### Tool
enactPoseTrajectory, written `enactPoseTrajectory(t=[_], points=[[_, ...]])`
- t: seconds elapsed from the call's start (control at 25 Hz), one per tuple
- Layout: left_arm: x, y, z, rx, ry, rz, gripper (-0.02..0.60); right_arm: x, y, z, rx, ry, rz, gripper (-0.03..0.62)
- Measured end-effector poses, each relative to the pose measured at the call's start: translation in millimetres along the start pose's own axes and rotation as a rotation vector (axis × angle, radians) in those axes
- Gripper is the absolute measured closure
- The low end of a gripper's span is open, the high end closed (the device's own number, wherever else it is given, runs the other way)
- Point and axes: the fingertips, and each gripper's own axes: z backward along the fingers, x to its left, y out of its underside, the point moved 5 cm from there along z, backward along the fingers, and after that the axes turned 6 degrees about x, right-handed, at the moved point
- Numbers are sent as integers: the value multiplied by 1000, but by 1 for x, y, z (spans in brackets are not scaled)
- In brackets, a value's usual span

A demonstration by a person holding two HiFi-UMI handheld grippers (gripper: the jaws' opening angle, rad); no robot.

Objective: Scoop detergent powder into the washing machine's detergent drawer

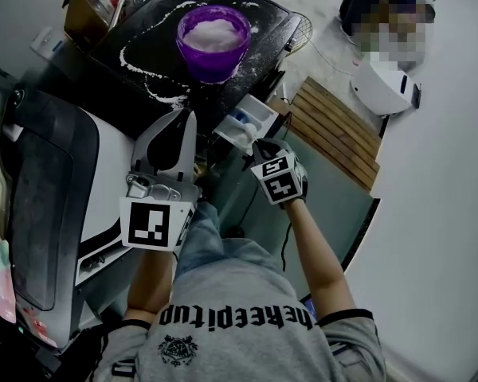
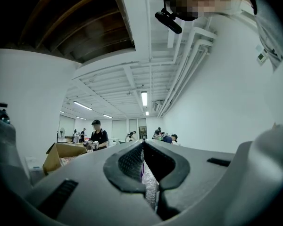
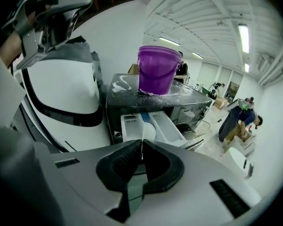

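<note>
A purple bucket [image 1: 213, 38] [image 3: 158, 74] of white powder stands on the black washing machine top [image 1: 143, 30], which is dusted with spilled powder. Below it the white detergent drawer [image 1: 259, 114] [image 3: 167, 126] is pulled out. My right gripper [image 1: 259, 146] [image 3: 142, 145] is shut on the thin handle of a white scoop [image 3: 148, 132]. The scoop's bowl hangs over the drawer's middle compartment. My left gripper [image 1: 189, 116] [image 2: 142, 147] is shut with nothing in it. It is raised beside the drawer's left side and points up toward the bucket.
A cardboard box [image 1: 92, 6] [image 2: 61, 154] sits at the machine top's far left corner. A second machine with a dark lid [image 1: 56, 181] stands to the left. A wooden slatted board [image 1: 334, 134] lies on the floor at right. People [image 2: 98, 135] stand far back.
</note>
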Motion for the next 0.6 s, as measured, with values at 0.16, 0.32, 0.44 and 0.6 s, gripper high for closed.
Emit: enactPoseTrajectory(t=[0.16, 0.32, 0.44, 0.6], points=[[4, 0, 1, 0, -7, 3, 578, 9, 1, -3, 36, 55, 168, 588], [5, 1, 1, 3, -12, 5, 578, 16, 2, -7, 52, 104, 309, 588], [6, 2, 2, 2, -13, 7, 578, 20, 1, -8, 62, 138, 387, 588], [7, 2, 3, 2, -17, 9, 578, 23, 1, -8, 73, 176, 495, 588]])
